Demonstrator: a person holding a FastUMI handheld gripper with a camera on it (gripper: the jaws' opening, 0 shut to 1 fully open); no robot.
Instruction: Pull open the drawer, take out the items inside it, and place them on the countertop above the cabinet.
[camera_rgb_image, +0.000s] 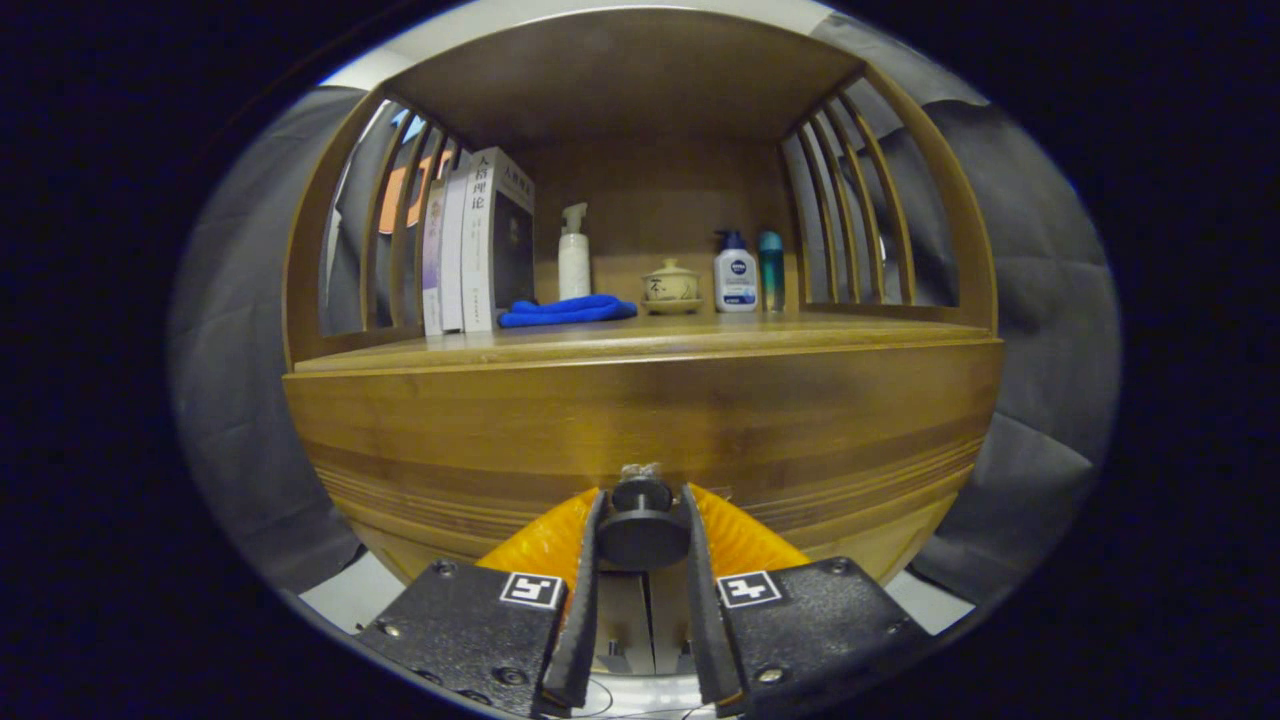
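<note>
Drawer knob (641, 523), dark and round, sits low on the wooden drawer front (640, 440), squarely between the two fingers, which press on its sides at nine and three o'clock. The gripper (642, 540) is thus clamped on the knob, and the drawer looks closed. My judgement: pull straight back along the fingers, level, keeping the squeeze firm so the round knob cannot slip out forward. Avoid twisting or lifting. Above, at twelve o'clock, lies the countertop (860, 330), carrying books (478, 240), a blue cloth (567, 311), bottles and a small lidded pot (671, 286).
</note>
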